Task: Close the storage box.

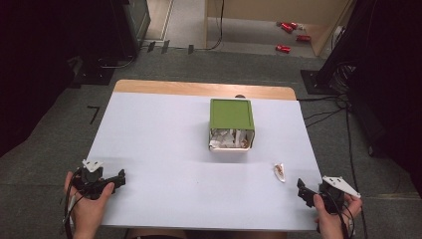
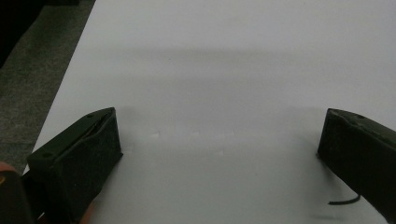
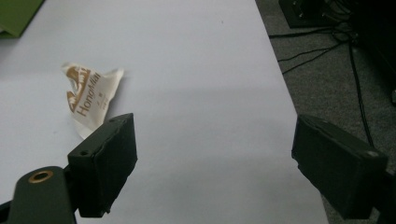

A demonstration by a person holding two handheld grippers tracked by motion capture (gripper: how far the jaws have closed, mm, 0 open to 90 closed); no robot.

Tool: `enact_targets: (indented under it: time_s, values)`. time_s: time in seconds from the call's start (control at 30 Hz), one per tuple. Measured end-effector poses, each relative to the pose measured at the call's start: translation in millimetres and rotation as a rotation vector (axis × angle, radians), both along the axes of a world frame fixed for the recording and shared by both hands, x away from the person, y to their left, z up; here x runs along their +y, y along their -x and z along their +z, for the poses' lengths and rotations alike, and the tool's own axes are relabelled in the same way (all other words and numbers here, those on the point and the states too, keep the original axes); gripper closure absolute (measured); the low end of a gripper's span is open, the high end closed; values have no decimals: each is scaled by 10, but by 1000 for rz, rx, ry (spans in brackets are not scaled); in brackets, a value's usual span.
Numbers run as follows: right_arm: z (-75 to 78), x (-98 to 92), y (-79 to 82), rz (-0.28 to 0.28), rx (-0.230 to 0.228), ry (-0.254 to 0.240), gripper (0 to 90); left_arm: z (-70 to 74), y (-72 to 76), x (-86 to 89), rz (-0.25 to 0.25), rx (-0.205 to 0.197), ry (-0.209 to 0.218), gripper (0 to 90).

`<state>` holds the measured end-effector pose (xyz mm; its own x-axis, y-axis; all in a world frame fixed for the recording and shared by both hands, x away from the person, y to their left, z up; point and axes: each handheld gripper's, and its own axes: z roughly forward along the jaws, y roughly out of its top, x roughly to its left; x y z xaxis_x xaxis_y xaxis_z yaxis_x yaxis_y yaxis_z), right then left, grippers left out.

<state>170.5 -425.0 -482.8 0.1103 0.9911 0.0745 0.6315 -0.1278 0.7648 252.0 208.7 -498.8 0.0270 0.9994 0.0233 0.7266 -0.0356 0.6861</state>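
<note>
Lying on the white table [image 1: 164,149] just ahead of the right gripper [image 3: 212,158], the crumpled wrapper [image 3: 89,95] shows partly legible print; both grippers gape empty, left gripper [image 2: 219,149] over bare tabletop.

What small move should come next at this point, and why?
Probably ease the right tool forward and toward its left, to bring its open jaws around the crumpled wrapper. The wrapper lies loose on the table, nearest that tool, while the green bin already holds similar scraps. The left tool is open and far from it.
</note>
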Motion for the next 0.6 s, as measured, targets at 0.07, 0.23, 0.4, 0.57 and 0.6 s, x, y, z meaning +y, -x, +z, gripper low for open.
enact_targets:
  time_s: [0.07,0.23,0.4,0.57,0.6]
  values:
    - [-45,-5,-4,7,12,2,145,0,0,0,0,0,0,0]
    - [-156,6,-27,2,48,30,146,0,0,0,0,0,0,0]
    - [-227,32,-9,3,32,61,137,0,-3,-1,-1,2,-2,0]
    - [-232,33,-7,4,28,64,137,1,-4,0,-1,3,-2,0]
    - [-230,34,-9,2,31,61,137,1,-4,0,-1,3,-2,0]
